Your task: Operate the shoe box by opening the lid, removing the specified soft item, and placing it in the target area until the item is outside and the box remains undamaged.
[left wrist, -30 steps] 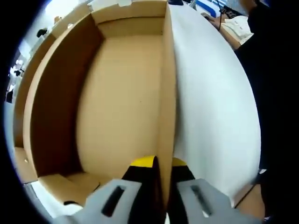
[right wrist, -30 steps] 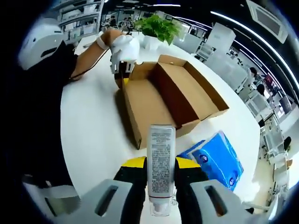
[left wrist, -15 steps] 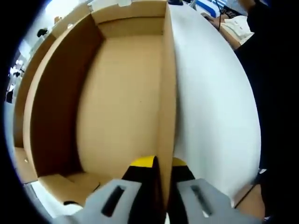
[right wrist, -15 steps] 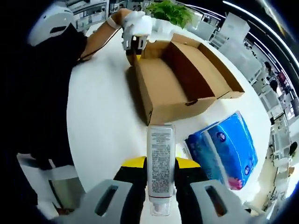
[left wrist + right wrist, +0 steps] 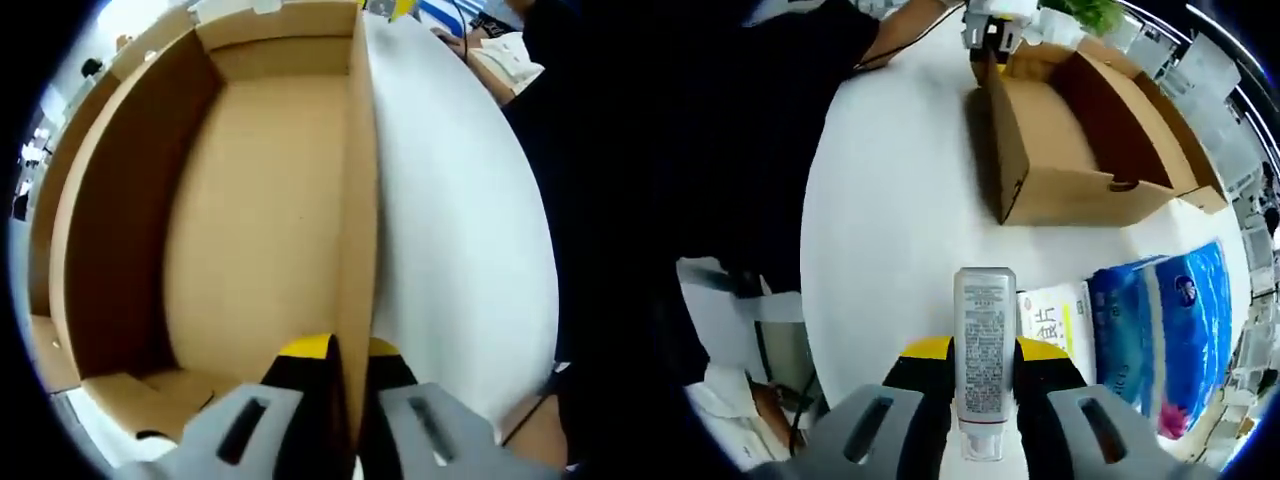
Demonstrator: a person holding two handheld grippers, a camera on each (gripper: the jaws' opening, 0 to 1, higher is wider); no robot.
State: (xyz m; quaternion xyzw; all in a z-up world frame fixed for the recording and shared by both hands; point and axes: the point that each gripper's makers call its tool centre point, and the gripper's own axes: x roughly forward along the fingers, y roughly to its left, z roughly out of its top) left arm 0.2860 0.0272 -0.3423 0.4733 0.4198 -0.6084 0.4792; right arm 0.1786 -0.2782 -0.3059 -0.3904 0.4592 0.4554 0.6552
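In the left gripper view, the left gripper (image 5: 342, 372) rises from 6 o'clock with its jaws brought together on the near side wall of the shoe box (image 5: 255, 210), one jaw inside the box and one outside, the thin cardboard edge pinched between them. The box interior is bare brown cardboard running up toward 12 o'clock, with a folded flap at about 7 o'clock. To the right of the clamped wall lies the white table (image 5: 460, 230), and at 1 o'clock a person's hand (image 5: 505, 55) rests near the table's far edge.

In the right gripper view, the right gripper (image 5: 985, 372) is clamped on a white squeeze tube (image 5: 985, 350), which stands upright between the jaws with its printed label facing the camera and its cap down at 6 o'clock. The tube is outside the box, held above the white table (image 5: 900, 230). The open shoe box (image 5: 1080, 140) sits at 1 o'clock, well apart from the tube. At its far corner, near 12 o'clock, the left gripper (image 5: 990, 35) grips the box wall, with a person's arm (image 5: 910, 20) leading to it. At 3 to 4 o'clock lies a blue pack of tissues (image 5: 1160, 340), and just beside it, nearer the tube, a white packet with yellow print (image 5: 1052, 322).
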